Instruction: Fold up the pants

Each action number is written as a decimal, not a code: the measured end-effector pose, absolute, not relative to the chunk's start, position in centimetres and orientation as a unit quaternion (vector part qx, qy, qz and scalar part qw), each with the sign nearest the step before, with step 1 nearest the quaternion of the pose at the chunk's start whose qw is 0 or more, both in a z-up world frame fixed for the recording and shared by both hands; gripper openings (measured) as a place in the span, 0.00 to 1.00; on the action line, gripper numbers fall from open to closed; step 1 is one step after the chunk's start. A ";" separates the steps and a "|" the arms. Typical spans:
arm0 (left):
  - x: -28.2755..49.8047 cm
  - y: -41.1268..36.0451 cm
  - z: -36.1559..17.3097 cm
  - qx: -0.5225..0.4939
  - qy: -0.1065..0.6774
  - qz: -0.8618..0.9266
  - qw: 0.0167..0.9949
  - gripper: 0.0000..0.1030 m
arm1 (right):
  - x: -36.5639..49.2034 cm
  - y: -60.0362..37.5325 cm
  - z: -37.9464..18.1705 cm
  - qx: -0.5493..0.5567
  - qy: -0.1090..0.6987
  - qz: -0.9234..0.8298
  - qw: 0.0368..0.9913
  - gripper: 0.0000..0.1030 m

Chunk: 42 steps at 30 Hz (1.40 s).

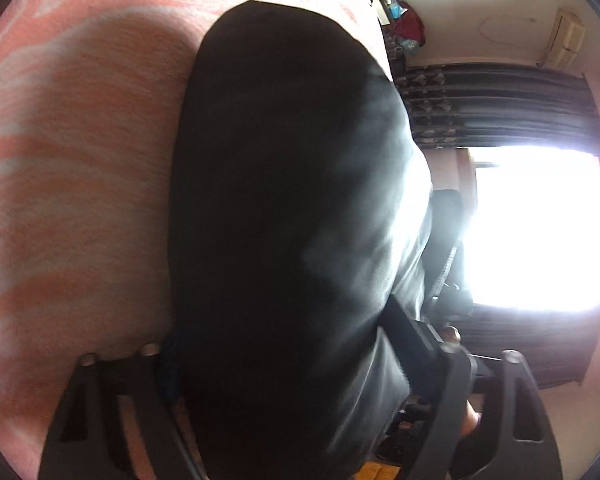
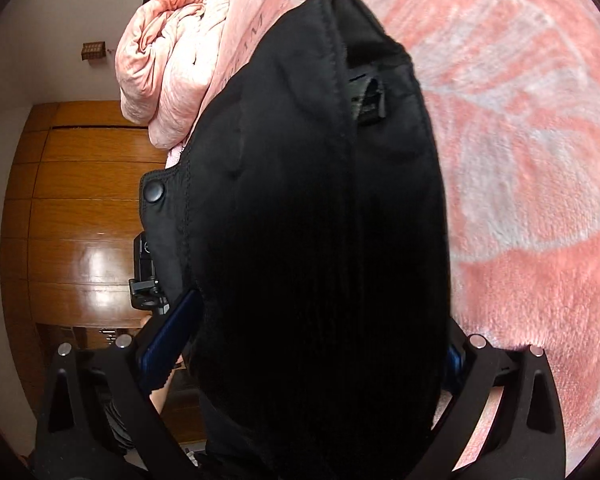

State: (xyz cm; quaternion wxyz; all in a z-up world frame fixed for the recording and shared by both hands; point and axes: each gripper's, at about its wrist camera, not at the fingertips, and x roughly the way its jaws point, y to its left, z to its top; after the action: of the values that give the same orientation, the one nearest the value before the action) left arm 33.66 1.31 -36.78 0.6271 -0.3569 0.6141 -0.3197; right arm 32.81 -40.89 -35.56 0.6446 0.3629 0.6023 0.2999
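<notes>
Right wrist: black pants [image 2: 320, 220] run lengthwise away from gripper [image 2: 308, 364].

Left claw [image 1: 284, 364], right claw [image 2: 312, 344] both clamped on cloth.

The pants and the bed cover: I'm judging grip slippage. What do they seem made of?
Pants: black woven cloth, matte, probably cotton twill; stitched seams and a snap button show. Bed cover: pink plush fleece, fuzzy nap visible.
</notes>
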 end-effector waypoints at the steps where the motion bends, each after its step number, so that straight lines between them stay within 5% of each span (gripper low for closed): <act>1: 33.6 1.4 -36.7 -0.359 0.611 -0.319 0.629 0.61 | 32.7 -40.8 -35.4 0.360 0.600 0.298 0.649 0.81; 3: 33.6 1.6 -36.2 -0.355 0.607 -0.319 0.636 0.50 | 32.4 -40.8 -34.9 0.362 0.592 0.300 0.654 0.64; 6: 33.5 1.3 -34.7 -0.332 0.599 -0.317 0.656 0.38 | 32.0 -40.3 -33.2 0.350 0.582 0.307 0.667 0.52; 11: 34.0 1.5 -32.2 -0.316 0.588 -0.310 0.677 0.32 | 32.7 -38.8 -30.2 0.334 0.573 0.316 0.678 0.45; 23: 41.4 11.0 -27.4 -0.316 0.556 -0.262 0.723 0.32 | 43.4 -29.4 -26.2 0.278 0.572 0.366 0.679 0.45; 32: 48.7 18.4 -31.6 -0.342 0.578 -0.209 0.711 0.33 | 52.2 -20.8 -29.9 0.251 0.607 0.367 0.659 0.45; 42: 47.6 20.6 -33.6 -0.362 0.571 -0.195 0.710 0.53 | 52.9 -21.9 -31.4 0.256 0.621 0.332 0.662 0.75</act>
State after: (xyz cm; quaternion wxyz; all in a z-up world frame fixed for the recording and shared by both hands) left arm 47.61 20.57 -33.55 0.7105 -0.3622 0.5710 -0.1950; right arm 52.86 -21.86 -31.36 0.6620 0.2563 0.6210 0.3322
